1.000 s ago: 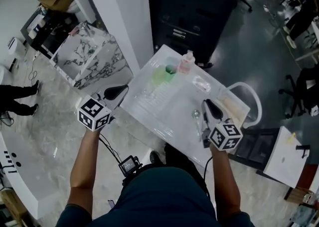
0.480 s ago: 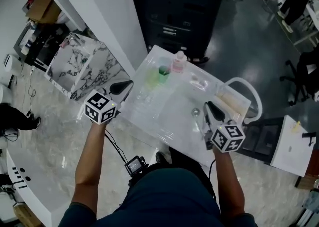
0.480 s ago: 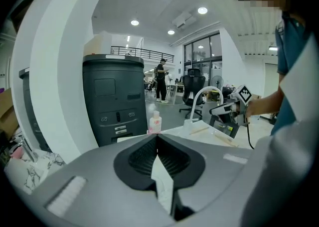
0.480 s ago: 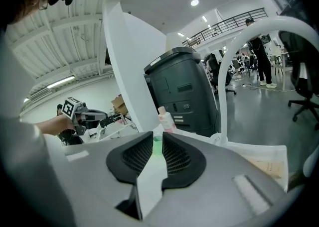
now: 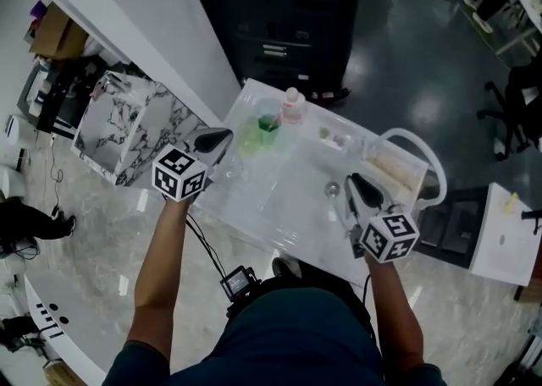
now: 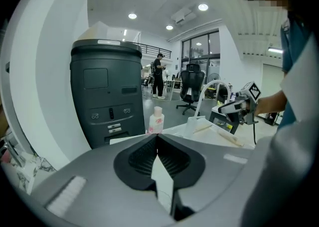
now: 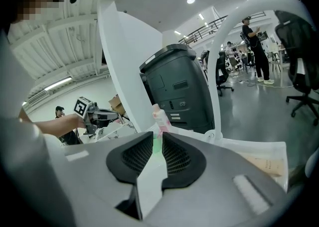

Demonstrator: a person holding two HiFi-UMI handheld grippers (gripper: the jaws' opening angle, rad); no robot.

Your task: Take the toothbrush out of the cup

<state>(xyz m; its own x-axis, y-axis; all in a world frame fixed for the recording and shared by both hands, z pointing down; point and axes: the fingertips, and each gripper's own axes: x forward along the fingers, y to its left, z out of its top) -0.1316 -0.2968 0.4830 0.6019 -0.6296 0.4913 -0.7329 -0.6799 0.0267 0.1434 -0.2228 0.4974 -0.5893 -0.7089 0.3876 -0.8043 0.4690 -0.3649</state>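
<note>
A translucent green cup [image 5: 268, 125] stands at the far side of the white table [image 5: 288, 206], next to a pink-capped bottle [image 5: 293, 105]. No toothbrush can be made out in it at this size. My left gripper [image 5: 227, 134] hovers at the table's left edge, a short way from the cup, its jaws shut on nothing [image 6: 157, 136]. My right gripper [image 5: 351, 179] is over the table's right part, jaws a narrow gap apart and empty [image 7: 157, 134]. Through that gap shows a strip of the green cup [image 7: 157, 145], with the bottle [image 7: 160, 117] above it.
A tall dark grey machine [image 5: 279, 29] stands behind the table, and a white partition [image 5: 127, 20] runs along the left. A marble-patterned block [image 5: 127, 126] sits left of the table. A white chair [image 5: 415, 156] stands at the right. A small shiny object [image 5: 333, 192] lies near my right gripper.
The head view has swung. My left gripper has moved up and right, closer to the green cup. The right gripper has kept its place over the table.
</note>
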